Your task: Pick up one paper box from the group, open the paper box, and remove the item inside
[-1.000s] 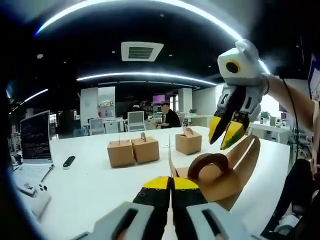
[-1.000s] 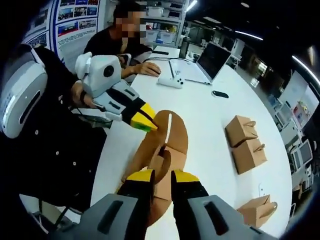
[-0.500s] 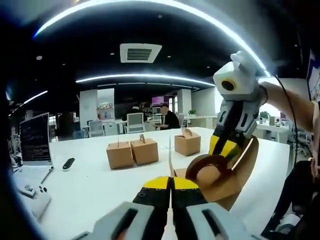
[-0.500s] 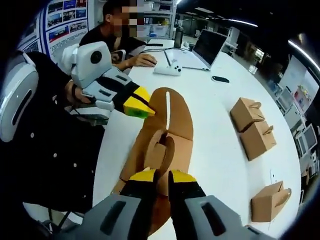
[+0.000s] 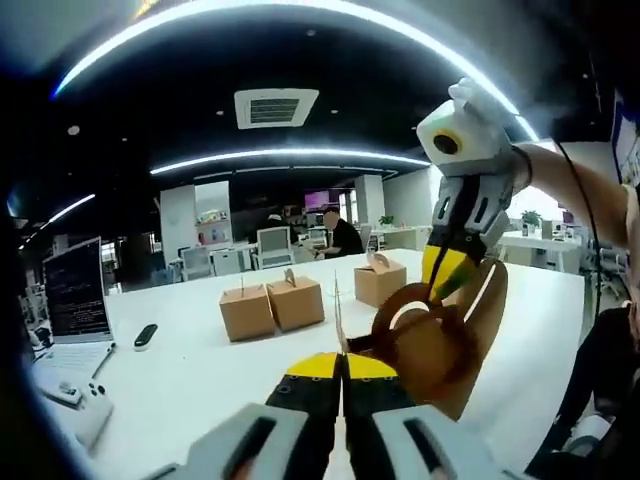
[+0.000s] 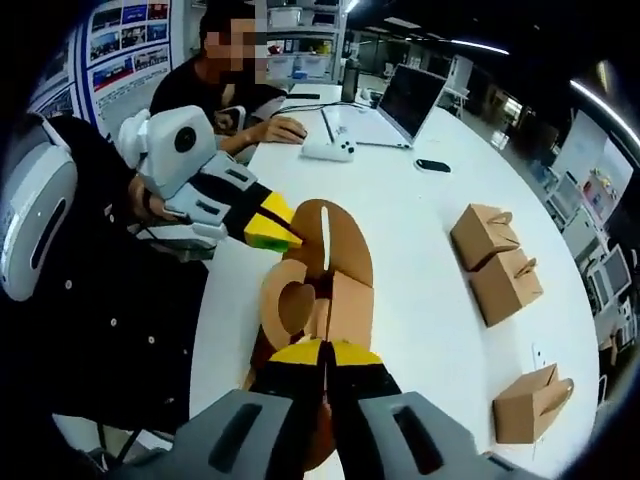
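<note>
The yellow-tipped right gripper [image 5: 452, 276], a second ago hanging open above the brown paper box [image 5: 440, 345], is now down on it with its jaws pinched together on the curved handle flap [image 6: 288, 305]. That flap, earlier lying lower against the box top, now stands raised as a looped arch between the two grippers.

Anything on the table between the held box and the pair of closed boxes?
In the right gripper view, only bare white table lies between the held box and the pair of closed boxes.
</note>
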